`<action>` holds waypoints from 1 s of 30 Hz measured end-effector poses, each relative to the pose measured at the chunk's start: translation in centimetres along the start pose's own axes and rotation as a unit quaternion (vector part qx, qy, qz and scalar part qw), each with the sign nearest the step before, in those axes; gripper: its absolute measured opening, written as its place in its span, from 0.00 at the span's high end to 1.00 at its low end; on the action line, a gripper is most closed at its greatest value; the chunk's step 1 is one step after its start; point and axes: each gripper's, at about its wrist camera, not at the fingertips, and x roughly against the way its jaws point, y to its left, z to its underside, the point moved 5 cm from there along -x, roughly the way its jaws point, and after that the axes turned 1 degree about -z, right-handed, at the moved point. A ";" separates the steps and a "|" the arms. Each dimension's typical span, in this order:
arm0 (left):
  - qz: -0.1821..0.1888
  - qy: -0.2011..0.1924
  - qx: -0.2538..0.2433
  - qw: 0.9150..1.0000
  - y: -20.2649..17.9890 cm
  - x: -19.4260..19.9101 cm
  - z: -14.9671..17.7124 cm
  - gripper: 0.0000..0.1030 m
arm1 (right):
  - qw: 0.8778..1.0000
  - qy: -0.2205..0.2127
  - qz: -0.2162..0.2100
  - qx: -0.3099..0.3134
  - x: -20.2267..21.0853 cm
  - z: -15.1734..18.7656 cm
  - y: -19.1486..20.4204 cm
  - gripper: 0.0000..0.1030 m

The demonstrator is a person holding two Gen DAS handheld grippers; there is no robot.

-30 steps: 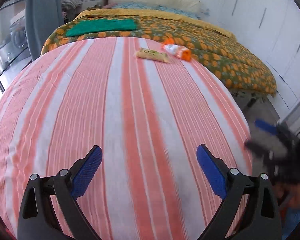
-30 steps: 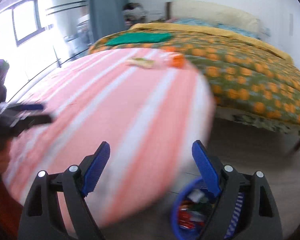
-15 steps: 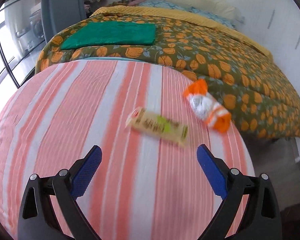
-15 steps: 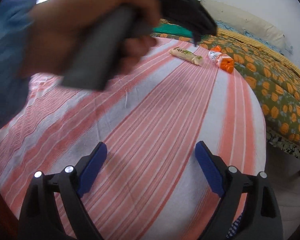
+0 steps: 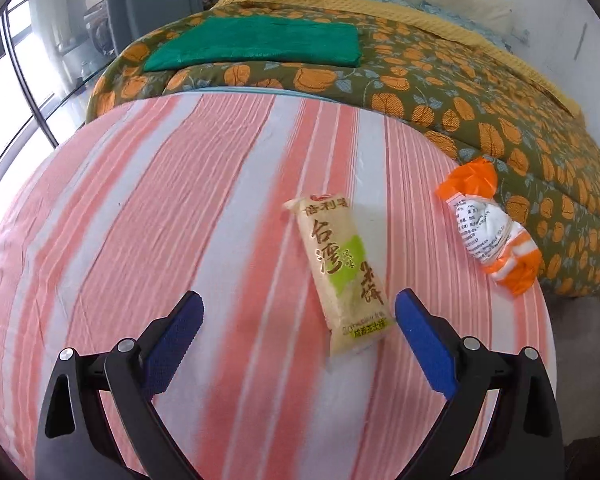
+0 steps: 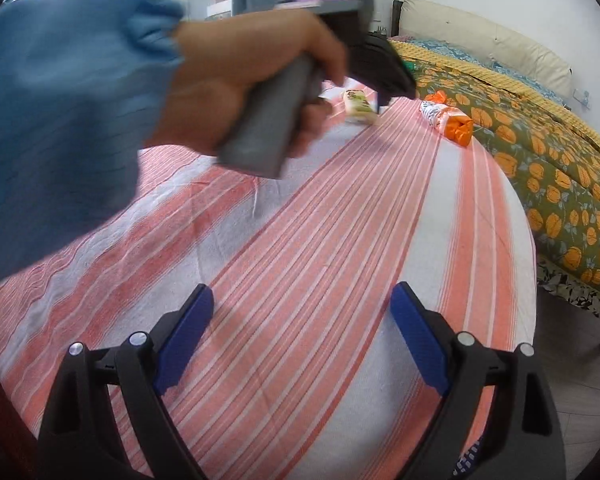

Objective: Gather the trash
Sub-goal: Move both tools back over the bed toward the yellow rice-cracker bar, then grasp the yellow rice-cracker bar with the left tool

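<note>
Lying flat near the striped bed's (image 5: 148, 208) far right corner, the yellow snack wrapper (image 5: 342, 276) sat just ahead of the left tongs (image 5: 298, 318), spread wide and empty to straddle it; the orange wrapper (image 5: 488, 228) lay beside it; the right tongs (image 6: 302, 320) gaped empty, well back.
</note>
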 end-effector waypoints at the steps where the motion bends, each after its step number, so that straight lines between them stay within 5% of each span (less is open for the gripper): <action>1: 0.002 0.000 -0.012 1.000 -0.2 0.0 -0.1 0.07 | 1.000 -0.001 0.000 0.000 0.0 0.0 0.0 0.15; 6: -0.011 -0.006 -0.033 0.999 -1.5 -1.0 -0.5 0.09 | 1.000 -0.006 0.000 0.000 0.1 0.1 -0.1 0.15; 9: -0.005 -0.014 -0.042 0.999 -2.4 -1.2 -0.2 0.35 | 1.000 -0.007 0.001 0.000 0.3 0.2 0.0 0.15; 10: -0.004 -0.022 -0.048 0.999 -2.5 -1.0 -0.2 0.60 | 1.000 -0.007 0.002 0.000 0.3 0.2 0.0 0.15; 11: 0.004 -0.026 -0.060 0.998 -2.8 -0.7 0.0 0.74 | 1.000 -0.007 0.002 0.001 0.3 0.2 0.1 0.15; 13: 0.007 -0.027 -0.081 0.996 -2.6 -0.1 0.5 0.79 | 1.000 -0.006 0.002 0.000 0.5 0.4 0.2 0.15; 20: 0.065 -0.008 -0.117 0.991 4.5 4.9 6.9 0.80 | 1.000 -0.008 0.000 -0.006 0.5 0.5 0.0 0.15; 25: 0.065 -0.012 -0.121 0.990 11.6 8.2 13.0 0.79 | 1.000 -0.008 0.001 -0.010 0.6 0.6 0.1 0.14; 30: 0.072 -0.042 -0.116 0.990 13.8 9.0 15.1 0.71 | 1.000 0.021 -0.014 -0.005 0.1 0.0 -0.1 0.11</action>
